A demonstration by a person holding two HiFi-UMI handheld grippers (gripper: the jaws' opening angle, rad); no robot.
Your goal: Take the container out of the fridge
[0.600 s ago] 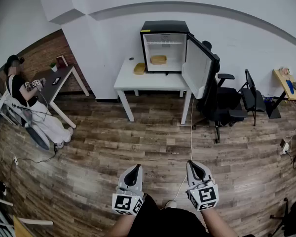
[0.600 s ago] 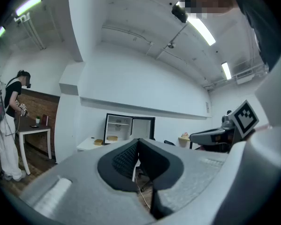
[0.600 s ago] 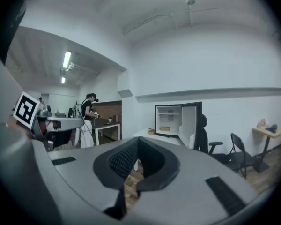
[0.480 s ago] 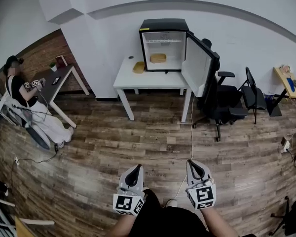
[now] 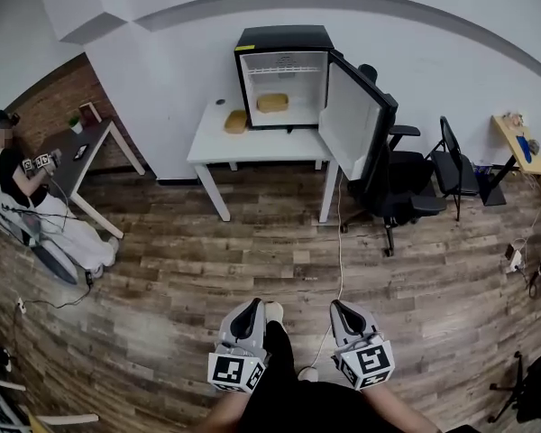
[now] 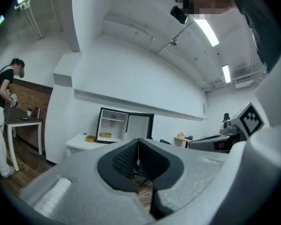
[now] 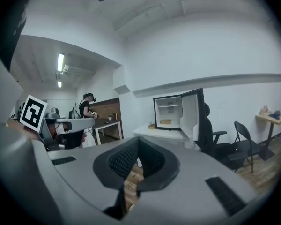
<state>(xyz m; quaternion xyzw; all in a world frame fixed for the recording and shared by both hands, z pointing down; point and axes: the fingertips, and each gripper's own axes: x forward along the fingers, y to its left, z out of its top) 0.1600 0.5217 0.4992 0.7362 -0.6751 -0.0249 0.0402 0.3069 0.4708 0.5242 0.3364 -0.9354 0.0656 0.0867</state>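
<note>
A small black fridge [image 5: 284, 75] stands on a white table [image 5: 252, 144] against the far wall, its door [image 5: 350, 120] swung open to the right. A tan container [image 5: 272, 103] sits on the fridge's lower shelf. It also shows small and far off as the container [image 6: 105, 135] in the left gripper view and the container [image 7: 165, 122] in the right gripper view. My left gripper [image 5: 252, 306] and right gripper [image 5: 336, 307] hang side by side low in the head view, well short of the table. Both are shut and empty, with the left gripper [image 6: 138, 141] and right gripper [image 7: 138, 140] showing their tips together.
A second tan dish [image 5: 235, 121] lies on the table left of the fridge. Two black chairs [image 5: 406, 183] stand right of the open door. A person [image 5: 22, 188] sits at a dark desk [image 5: 81, 152] on the left. A white cable [image 5: 341, 242] runs across the wooden floor.
The head view has shifted, so fridge and table sit further left in the picture. A foot now shows between the grippers, and the right gripper has drawn slightly left.
</note>
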